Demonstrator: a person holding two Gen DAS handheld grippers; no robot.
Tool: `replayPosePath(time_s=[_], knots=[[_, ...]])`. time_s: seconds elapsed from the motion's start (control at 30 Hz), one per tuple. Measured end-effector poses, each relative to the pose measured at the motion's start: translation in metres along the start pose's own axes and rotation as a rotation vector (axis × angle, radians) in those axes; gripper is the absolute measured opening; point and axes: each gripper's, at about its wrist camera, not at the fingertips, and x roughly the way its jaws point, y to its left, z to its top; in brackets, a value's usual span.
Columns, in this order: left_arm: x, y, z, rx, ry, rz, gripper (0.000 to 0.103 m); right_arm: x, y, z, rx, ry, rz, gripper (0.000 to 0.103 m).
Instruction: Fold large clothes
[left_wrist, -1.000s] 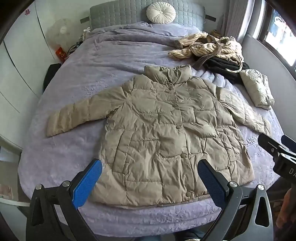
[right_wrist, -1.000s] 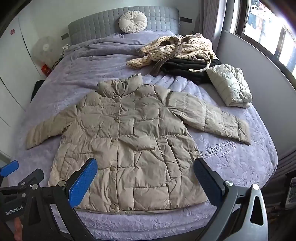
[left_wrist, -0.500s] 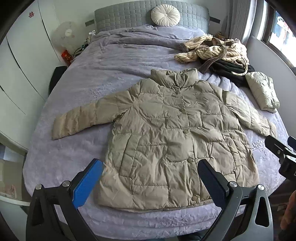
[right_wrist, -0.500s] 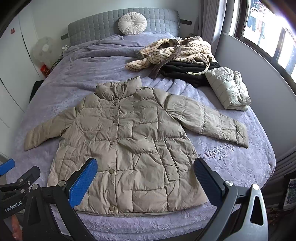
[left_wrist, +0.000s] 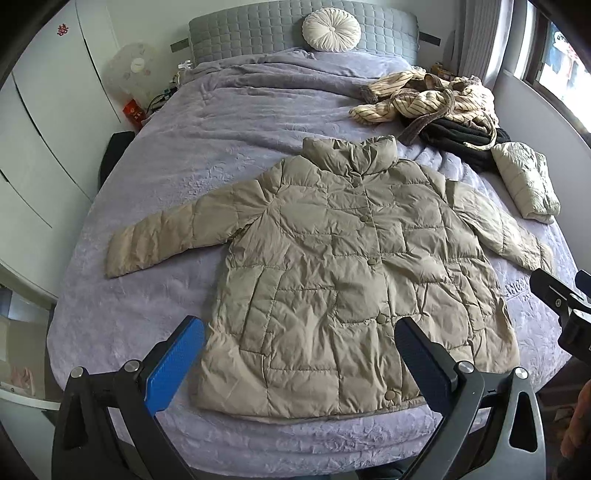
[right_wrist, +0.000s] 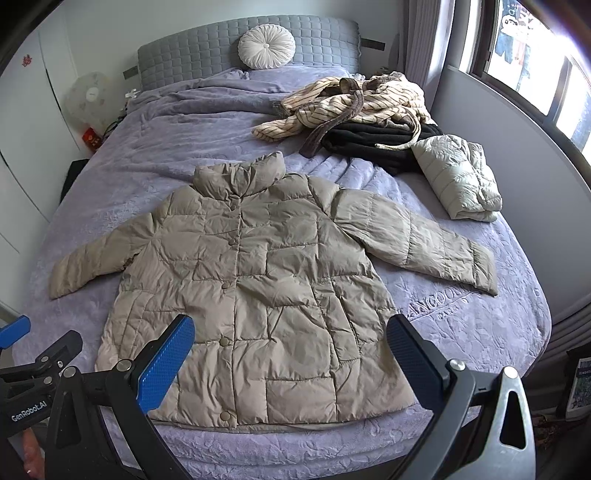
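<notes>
A beige quilted puffer jacket (left_wrist: 343, 258) (right_wrist: 258, 280) lies flat, front up and buttoned, on the purple bedspread, both sleeves spread out to the sides. My left gripper (left_wrist: 299, 343) hovers open above the jacket's hem, nothing between its fingers. My right gripper (right_wrist: 290, 339) is also open over the hem, a little further right. Each gripper shows at the edge of the other's view: the right gripper (left_wrist: 569, 310) and the left gripper (right_wrist: 33, 354).
A purple-covered bed (right_wrist: 480, 325) fills the scene. At the far right lie a striped garment (right_wrist: 354, 103), a black one (right_wrist: 369, 140) and a folded pale puffer (right_wrist: 458, 177). A round cushion (right_wrist: 266, 48) leans on the grey headboard. White cupboards (left_wrist: 40, 140) stand left, a window right.
Both grippers have pulled back and up from the bed, so the jacket sits further away in each view. The jacket has not moved.
</notes>
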Motion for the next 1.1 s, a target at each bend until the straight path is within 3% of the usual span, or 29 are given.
replayPosePath(time_s=[1.1], knots=[[-0.0008, 0.0003, -0.0006, 0.004, -0.001, 0.001, 0.103, 0.0002, 0.0028, 0.0008, -0.003, 0.003, 0.002, 0.103]])
